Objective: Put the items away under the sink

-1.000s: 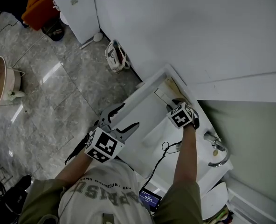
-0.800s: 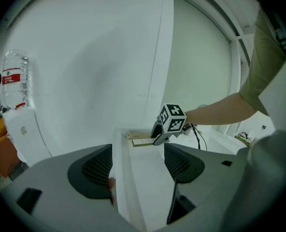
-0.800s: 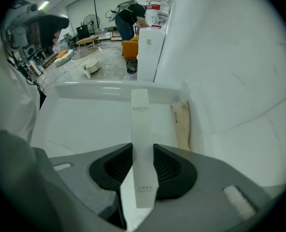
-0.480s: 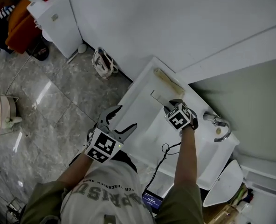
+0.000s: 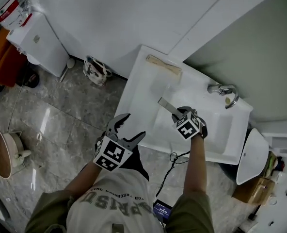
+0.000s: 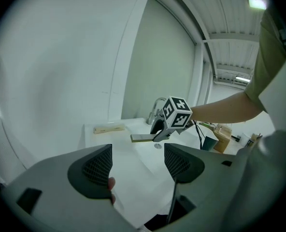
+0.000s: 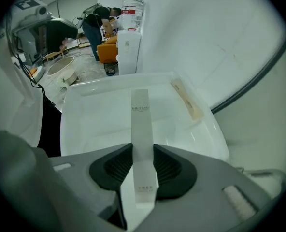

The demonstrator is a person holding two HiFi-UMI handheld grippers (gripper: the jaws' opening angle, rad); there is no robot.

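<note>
- White slim box [image 5: 165,105], long and narrow, is clamped at one end between the jaws of the right gripper [image 5: 179,114]; the pads press on both of its sides.
- In the right gripper view the slim box [image 7: 142,129] runs straight out from between the pads, with small print near each end, too small to read.
- It hangs above the basin of the sink [image 5: 138,96], clear of the surface, with its free end pointing toward the far left corner.
- Seen from the left gripper view, the right gripper [image 6: 157,135] holds the slim box [image 6: 142,137] roughly level over the basin.
- A second, tan box [image 5: 164,66] lies flat on the sink's far rim beside the wall, well apart from the held one.
- The tap [image 5: 223,91] stands at the far right of the sink.
- The left gripper [image 5: 133,126] hangs at the sink's near left edge with its jaws spread wide and nothing between them.
- Its own view shows the two dark pads [image 6: 98,167] apart, with only the white sink top beyond them.
- Grey marbled floor [image 5: 61,110] spreads to the left of the sink.
- On it, a small bag [image 5: 96,71] sits against the wall.
- A white cabinet [image 5: 37,42] stands farther left.
</note>
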